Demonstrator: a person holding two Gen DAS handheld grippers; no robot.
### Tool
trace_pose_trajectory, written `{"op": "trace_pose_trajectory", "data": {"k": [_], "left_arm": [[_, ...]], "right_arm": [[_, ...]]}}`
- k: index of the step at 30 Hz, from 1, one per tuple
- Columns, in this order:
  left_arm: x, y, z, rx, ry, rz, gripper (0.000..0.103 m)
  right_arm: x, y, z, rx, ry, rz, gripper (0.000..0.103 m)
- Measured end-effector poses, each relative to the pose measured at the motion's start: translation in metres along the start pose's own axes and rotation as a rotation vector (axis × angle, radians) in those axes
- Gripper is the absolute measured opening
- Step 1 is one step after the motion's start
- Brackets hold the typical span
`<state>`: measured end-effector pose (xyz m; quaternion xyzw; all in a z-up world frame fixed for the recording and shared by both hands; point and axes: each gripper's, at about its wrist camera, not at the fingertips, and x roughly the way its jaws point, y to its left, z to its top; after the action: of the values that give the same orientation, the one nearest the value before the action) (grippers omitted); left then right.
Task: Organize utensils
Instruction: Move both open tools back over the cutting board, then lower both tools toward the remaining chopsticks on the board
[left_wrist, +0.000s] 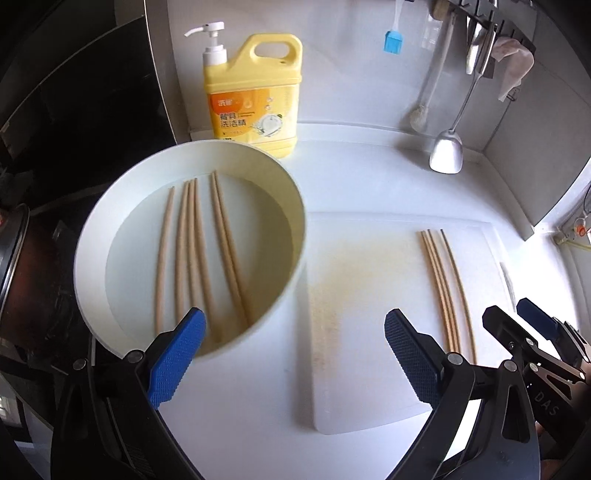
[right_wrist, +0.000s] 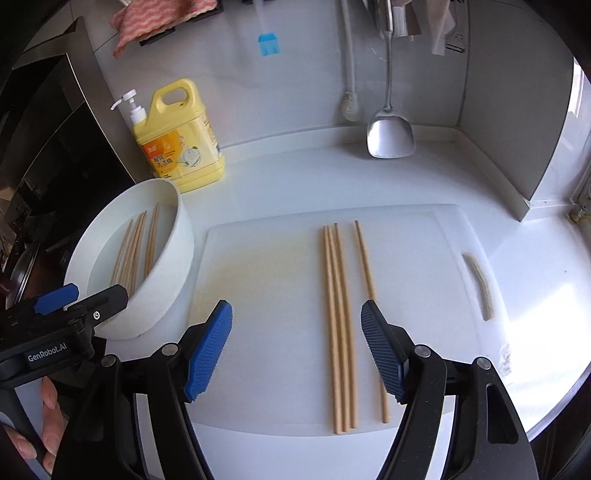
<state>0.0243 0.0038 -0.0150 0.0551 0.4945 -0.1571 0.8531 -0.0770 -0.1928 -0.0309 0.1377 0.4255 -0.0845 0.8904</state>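
Both grippers, left (left_wrist: 295, 354) & right (right_wrist: 297, 350), hung wide open, empty; right over chopsticks (right_wrist: 340, 325) on cutting board (right_wrist: 266, 258), left beside white bowl (left_wrist: 280, 295).

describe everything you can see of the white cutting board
The white cutting board looks like smooth plastic, rectangular with rounded corners and a slot handle at its right end. It lies flat on the white counter, beside the white basin. A yellowish stain marks its left part. Four wooden chopsticks lie on it, three bunched, one apart.
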Motion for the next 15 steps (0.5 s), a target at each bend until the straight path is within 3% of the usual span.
{"op": "trace_pose_trajectory", "data": {"k": [8,15], "left_arm": [[0.001,-0.063,-0.022,-0.042,0.022,0.055,0.096],[0.009,-0.088,-0.028,-0.018,0.027,0.061,0.096]], "right_arm": [[-0.002,-0.076,-0.009,-0.029,0.013,0.017,0.069],[0.005,-0.104,-0.018,-0.034,0.02,0.006,0.069]]}}
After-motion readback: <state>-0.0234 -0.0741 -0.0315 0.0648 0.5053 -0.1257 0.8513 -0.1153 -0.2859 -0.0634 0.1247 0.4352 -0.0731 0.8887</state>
